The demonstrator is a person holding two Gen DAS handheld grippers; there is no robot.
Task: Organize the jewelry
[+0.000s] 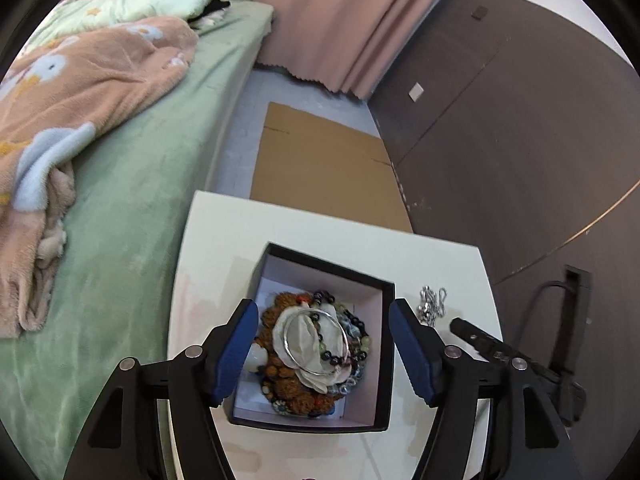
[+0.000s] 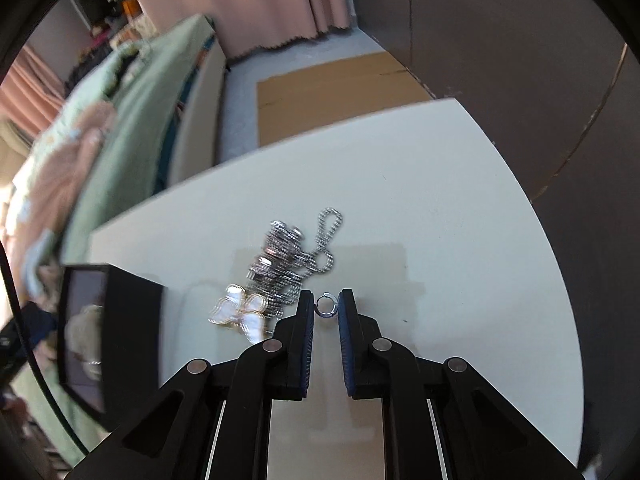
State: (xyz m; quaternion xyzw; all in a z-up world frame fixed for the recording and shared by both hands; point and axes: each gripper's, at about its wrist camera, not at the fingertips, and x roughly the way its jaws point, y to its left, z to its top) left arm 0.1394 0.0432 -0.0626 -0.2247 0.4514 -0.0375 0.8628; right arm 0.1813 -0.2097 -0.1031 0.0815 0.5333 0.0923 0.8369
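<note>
A black open box (image 1: 384, 292) stands on the white table (image 1: 224, 232). It holds a pile of bead bracelets (image 1: 280, 384), a cream pouch and a silver bangle (image 1: 316, 340). My left gripper (image 1: 322, 346) is open above the box, its jaws wide apart and empty. In the right wrist view a small silver ring (image 2: 327, 305) sits between the tips of my right gripper (image 2: 326, 305), whose jaws close on it. A silver chain heap (image 2: 288, 264) and a pearly clover bracelet (image 2: 240, 312) lie just left of it on the table. The box (image 2: 132, 332) is at far left.
A bed with green sheet (image 1: 132, 184) and peach blanket (image 1: 80, 92) lies left of the table. Flat cardboard (image 1: 324, 164) lies on the floor beyond it. A dark brown wall (image 1: 520, 120) is right, pink curtains (image 1: 340, 20) behind. The silver chain (image 1: 430, 304) lies right of the box.
</note>
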